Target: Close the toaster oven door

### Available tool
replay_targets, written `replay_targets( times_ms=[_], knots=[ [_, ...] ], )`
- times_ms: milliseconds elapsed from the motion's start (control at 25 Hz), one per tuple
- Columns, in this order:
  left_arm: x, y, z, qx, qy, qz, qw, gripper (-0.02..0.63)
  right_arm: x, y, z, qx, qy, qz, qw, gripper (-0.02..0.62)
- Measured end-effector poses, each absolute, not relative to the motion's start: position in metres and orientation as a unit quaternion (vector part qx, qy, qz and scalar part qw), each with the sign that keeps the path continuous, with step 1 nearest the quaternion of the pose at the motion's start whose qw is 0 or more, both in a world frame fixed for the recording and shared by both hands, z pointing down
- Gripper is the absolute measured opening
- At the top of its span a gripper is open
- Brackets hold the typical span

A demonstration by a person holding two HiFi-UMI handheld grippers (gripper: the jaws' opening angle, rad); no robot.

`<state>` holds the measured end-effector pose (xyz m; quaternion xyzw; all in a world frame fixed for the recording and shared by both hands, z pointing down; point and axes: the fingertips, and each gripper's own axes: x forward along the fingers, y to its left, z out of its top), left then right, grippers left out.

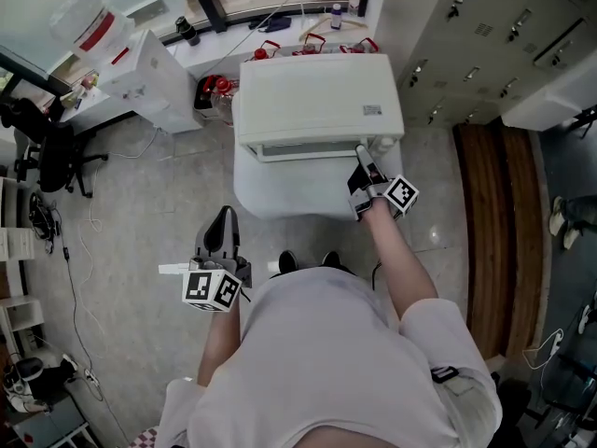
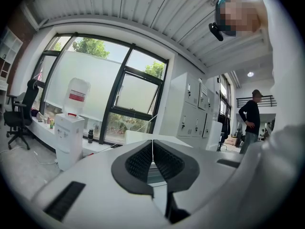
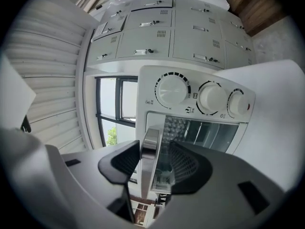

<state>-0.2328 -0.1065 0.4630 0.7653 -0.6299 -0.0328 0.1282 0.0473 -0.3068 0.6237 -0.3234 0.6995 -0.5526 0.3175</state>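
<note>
At the front right corner of the toaster oven [image 1: 317,101], we hold the right gripper [image 1: 365,163] level, its jaws standing apart around the metal door handle [image 3: 149,151] without squeezing it, which we judge fits a door that looks flush against the oven's face. Our left gripper [image 2: 152,154], jaws together on nothing, hangs low and well apart from the oven, since this job likely needs one hand. We see the oven on a round white table [image 1: 270,199] above grey floor [image 1: 140,213], with a water dispenser [image 1: 154,77] and lockers [image 1: 485,35] nearby.
</note>
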Motion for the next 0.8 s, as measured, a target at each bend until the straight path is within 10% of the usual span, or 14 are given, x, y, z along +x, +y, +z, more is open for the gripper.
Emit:
replay_targets(
  times_ms=[800],
  knots=[
    [-0.205,-0.121,0.465,0.817,-0.562,-0.042,0.119,0.021,0.094,-0.232,0.567,-0.448,0.753,-0.404,0.264,0.086]
  ],
)
